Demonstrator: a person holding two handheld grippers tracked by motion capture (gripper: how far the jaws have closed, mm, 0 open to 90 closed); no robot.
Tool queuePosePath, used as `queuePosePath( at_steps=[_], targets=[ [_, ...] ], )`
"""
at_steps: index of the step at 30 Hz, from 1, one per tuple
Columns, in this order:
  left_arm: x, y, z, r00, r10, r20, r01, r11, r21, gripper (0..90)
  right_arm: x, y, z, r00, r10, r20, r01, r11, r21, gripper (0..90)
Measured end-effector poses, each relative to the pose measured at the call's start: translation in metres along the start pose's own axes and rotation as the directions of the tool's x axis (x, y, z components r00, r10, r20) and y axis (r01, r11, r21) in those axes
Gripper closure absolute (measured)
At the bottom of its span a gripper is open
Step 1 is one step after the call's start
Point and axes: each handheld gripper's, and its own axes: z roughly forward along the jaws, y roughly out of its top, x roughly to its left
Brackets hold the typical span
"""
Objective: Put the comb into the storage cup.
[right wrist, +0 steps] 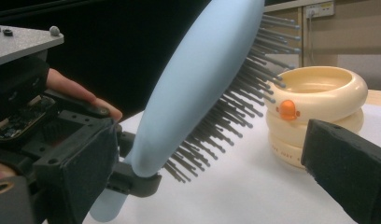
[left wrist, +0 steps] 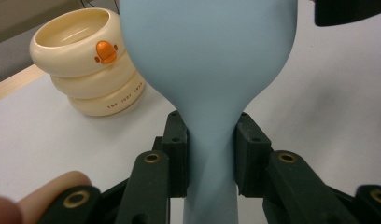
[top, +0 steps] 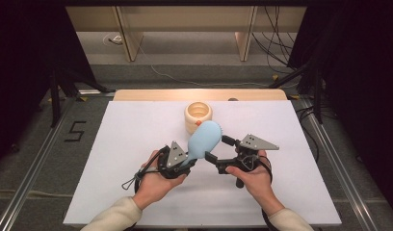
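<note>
A light-blue hairbrush (top: 204, 138) with dark bristles (right wrist: 226, 116) is held off the table, its head slanting up toward the far side. My left gripper (top: 186, 163) is shut on the brush's narrow handle (left wrist: 212, 154), with a pad pressing each side. My right gripper (top: 220, 148) stands open just right of the brush, its jaws pointing at the bristle side. In the right gripper view the brush (right wrist: 198, 79) crosses in front of the wide-apart jaws, close to the left one; whether it touches is unclear.
A cream holder of stacked rings with an orange duck mark (top: 198, 115) stands on the white table (top: 137, 134) just beyond the brush head. Floor and cables lie past the table's far wooden edge (top: 199, 94).
</note>
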Motion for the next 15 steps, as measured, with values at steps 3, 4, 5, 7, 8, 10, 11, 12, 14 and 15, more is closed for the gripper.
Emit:
queuePosePath(
  at_steps=[3,4,5,7,8,10,11,12,14,15],
  targets=[
    [-0.001,0.0002,0.0004,1.0,0.0,0.001,0.0,1.0,0.0,69.3,0.0005,0.0009,0.0017,1.0,0.003,0.001,-0.003,1.0,0.0,5.0],
    [-0.0014,0.0003,0.0005,1.0,0.0,0.001,0.0,1.0,-0.001,69.3,0.0007,0.0011,0.0021,1.0,0.003,0.0,-0.003,1.0,0.0,5.0],
    [-0.002,0.0004,0.0007,1.0,0.002,0.004,-0.002,1.0,0.0,69.2,0.0007,0.0013,0.0027,1.0,0.004,0.0,-0.004,1.0,0.001,5.0],
    [-0.003,0.0004,0.001,1.0,0.005,0.006,-0.005,1.0,0.0,69.3,0.0006,0.0016,0.0039,1.0,0.005,0.0,-0.005,1.0,0.002,5.0],
    [-0.0034,0.0005,0.0011,1.0,0.006,0.008,-0.006,1.0,0.001,69.2,0.0004,0.0018,0.0044,1.0,0.008,0.002,-0.008,1.0,0.005,5.0],
    [-0.0043,0.0005,0.0015,0.9999,0.007,0.008,-0.007,1.0,-0.001,69.3,-0.0001,0.0019,0.0054,0.9999,0.012,0.004,-0.012,1.0,0.004,5.0],
    [-0.0046,0.0006,0.0015,0.9999,0.007,0.009,-0.007,1.0,0.001,69.3,-0.0002,0.0019,0.0057,0.9999,0.014,0.005,-0.014,1.0,0.004,5.0],
    [-0.0048,0.0006,0.0017,0.9999,0.008,0.009,-0.008,1.0,0.0,69.2,-0.0005,0.0019,0.0063,0.9999,0.013,0.006,-0.013,1.0,0.002,5.0],
    [-0.005,0.0006,0.0021,0.9999,0.007,0.008,-0.007,1.0,-0.002,69.2,-0.0008,0.0024,0.007,0.9999,0.015,0.008,-0.015,1.0,0.001,5.0],
    [-0.0051,0.0006,0.0022,0.9999,0.007,0.007,-0.007,1.0,-0.002,69.3,-0.0008,0.0026,0.0072,0.9998,0.017,0.007,-0.017,1.0,0.002,5.0]
  ],
)
